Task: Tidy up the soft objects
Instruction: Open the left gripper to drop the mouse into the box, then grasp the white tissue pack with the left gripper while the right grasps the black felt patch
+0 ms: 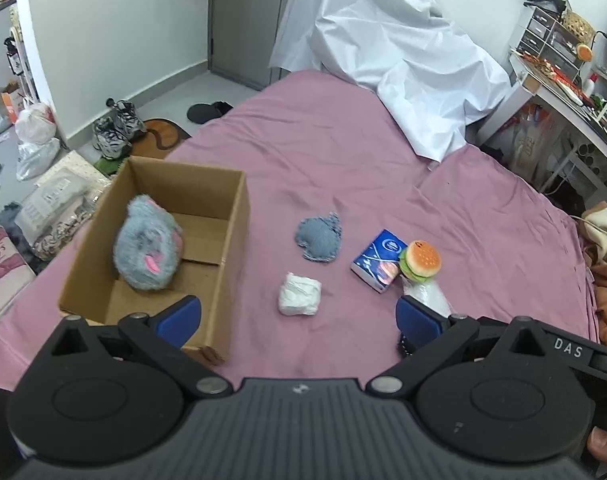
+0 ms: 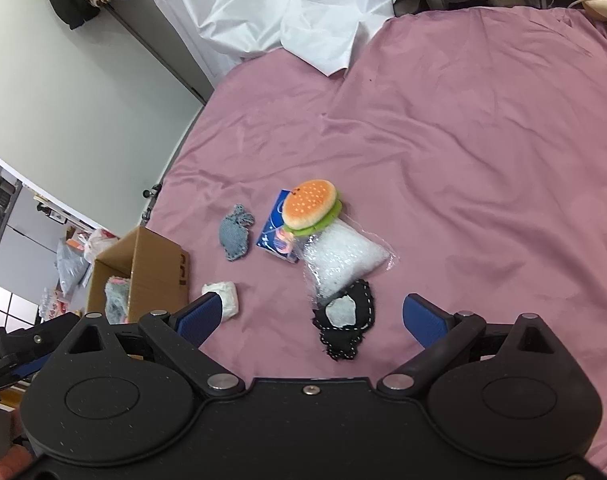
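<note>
A cardboard box (image 1: 231,240) (image 2: 159,264) stands on the pink bed and holds a fluffy grey plush (image 1: 149,250) (image 2: 115,298). On the sheet lie a grey denim pad (image 1: 319,238) (image 2: 235,236), a white wad (image 1: 299,294) (image 2: 225,294), a blue tissue pack (image 1: 377,260) (image 2: 275,236), a burger plush (image 1: 419,260) (image 2: 311,206), a clear bag of white beads (image 1: 427,298) (image 2: 341,260) and a black stitched patch (image 2: 343,326). My left gripper (image 1: 299,322) is open and empty, just in front of the white wad. My right gripper (image 2: 311,318) is open and empty, over the black patch.
A crumpled white sheet (image 1: 387,52) (image 2: 287,8) covers the far end of the bed. Shoes (image 1: 115,128) and bags (image 1: 35,136) lie on the floor to the left. A cluttered desk (image 1: 563,80) stands at the right.
</note>
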Demonstrator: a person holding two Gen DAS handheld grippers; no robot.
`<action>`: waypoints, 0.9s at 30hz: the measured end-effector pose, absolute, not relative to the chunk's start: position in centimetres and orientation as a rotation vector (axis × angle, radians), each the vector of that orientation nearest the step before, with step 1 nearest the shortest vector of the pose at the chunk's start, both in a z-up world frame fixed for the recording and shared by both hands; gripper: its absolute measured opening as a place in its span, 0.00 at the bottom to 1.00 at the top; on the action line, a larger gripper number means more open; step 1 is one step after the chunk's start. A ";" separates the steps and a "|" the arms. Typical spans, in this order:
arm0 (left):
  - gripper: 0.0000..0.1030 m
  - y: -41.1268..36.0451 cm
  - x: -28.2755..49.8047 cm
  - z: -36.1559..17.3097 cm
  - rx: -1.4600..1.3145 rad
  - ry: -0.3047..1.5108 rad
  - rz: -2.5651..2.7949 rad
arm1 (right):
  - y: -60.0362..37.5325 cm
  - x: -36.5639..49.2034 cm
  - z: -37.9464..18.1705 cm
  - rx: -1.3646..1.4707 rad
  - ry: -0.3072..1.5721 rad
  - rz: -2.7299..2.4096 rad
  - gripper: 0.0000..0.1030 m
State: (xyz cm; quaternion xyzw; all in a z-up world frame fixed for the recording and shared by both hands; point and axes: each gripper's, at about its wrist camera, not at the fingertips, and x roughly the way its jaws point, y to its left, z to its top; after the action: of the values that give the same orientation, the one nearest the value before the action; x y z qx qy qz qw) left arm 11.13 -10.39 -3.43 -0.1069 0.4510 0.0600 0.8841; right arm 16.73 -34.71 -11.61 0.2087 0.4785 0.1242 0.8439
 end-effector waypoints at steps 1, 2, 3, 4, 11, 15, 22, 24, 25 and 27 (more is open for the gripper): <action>1.00 -10.7 11.2 -3.7 -0.213 0.939 0.125 | -34.7 16.8 -11.7 0.438 1.013 0.261 0.93; 1.00 -10.9 11.3 -3.9 -0.203 0.941 0.126 | -34.8 16.7 -11.8 0.436 1.015 0.262 0.93; 1.00 -11.1 11.4 -4.2 -0.198 0.944 0.124 | -34.8 16.8 -12.0 0.435 1.019 0.263 0.90; 1.00 -11.3 11.5 -4.4 -0.197 0.946 0.124 | -34.8 16.8 -12.2 0.435 1.025 0.265 0.88; 0.97 -12.2 12.6 -5.8 -0.182 0.955 0.127 | -34.9 17.1 -13.0 0.435 1.050 0.276 0.74; 0.97 -12.9 13.2 -6.6 -0.174 0.956 0.124 | -35.1 17.4 -13.4 0.440 1.063 0.288 0.66; 0.86 -13.4 14.5 -8.7 -0.187 0.991 0.117 | -35.2 17.8 -14.0 0.437 1.083 0.282 0.66; 0.82 -13.5 14.8 -9.4 -0.193 1.005 0.116 | -35.2 18.0 -14.2 0.432 1.089 0.280 0.66; 0.80 -13.6 14.9 -9.7 -0.193 1.010 0.116 | -35.2 18.1 -14.3 0.431 1.094 0.277 0.66; 0.77 -13.7 15.3 -10.3 -0.192 1.020 0.118 | -35.1 18.3 -14.6 0.429 1.101 0.273 0.66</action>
State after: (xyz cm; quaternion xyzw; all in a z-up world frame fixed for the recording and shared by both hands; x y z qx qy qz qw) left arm 15.26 -13.73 -10.32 -0.0916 0.4869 0.0562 0.8668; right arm 18.34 -35.07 -14.56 0.2016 0.5172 0.1282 0.8218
